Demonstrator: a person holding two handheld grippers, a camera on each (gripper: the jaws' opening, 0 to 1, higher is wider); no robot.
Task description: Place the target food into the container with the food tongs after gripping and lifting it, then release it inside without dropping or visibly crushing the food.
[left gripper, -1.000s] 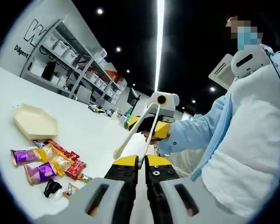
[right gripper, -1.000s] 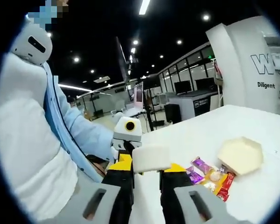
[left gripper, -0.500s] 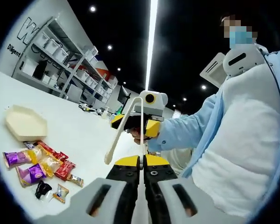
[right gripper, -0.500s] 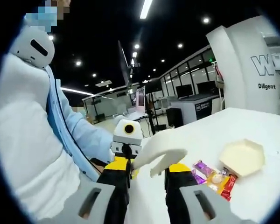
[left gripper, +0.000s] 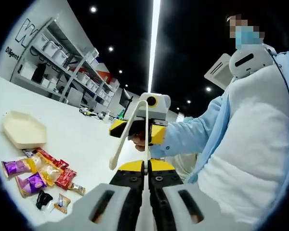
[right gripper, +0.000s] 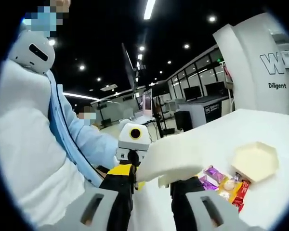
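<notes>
- The left gripper (left gripper: pixel 146 169), with black and yellow jaws, is closed; the jaws meet on the thin end of the cream plastic food tongs (left gripper: pixel 130 134), which stand up from them in the left gripper view.
- The right gripper (right gripper: pixel 153 182) holds the same tongs (right gripper: pixel 171 159). In the right gripper view a broad cream arm of the tongs lies across the jaws and hides the tips, so the jaws look closed on it, with a wide gap lower down.
- In the left gripper view the right gripper (left gripper: pixel 137 130) comes in behind the tongs, with a hand (left gripper: pixel 137 140) under it; in the right gripper view the left gripper (right gripper: pixel 130 159) shows further back.
- The white table (left gripper: pixel 82 139) carries the things. The cream hexagonal container (left gripper: pixel 23 130) sits toward the far edge of the table — it holds no food.
- Just beside the container, nearer to the person, lie the wrapped snacks in a loose group: purple packets (left gripper: pixel 24 175), yellow packets (left gripper: pixel 45 169), red packets (left gripper: pixel 62 172) and one small black packet (left gripper: pixel 42 198). All food is on the table, apart from the tongs.
- In the right gripper view the container (right gripper: pixel 254 160) and the snacks (right gripper: pixel 221 184) are also seen, touching or almost touching — I cannot tell which.
- The person in a white vest and light blue sleeves (left gripper: pixel 241 154) stands at the near edge of the table.
- Metal shelves with white boxes (left gripper: pixel 58 62) are behind the table.
</notes>
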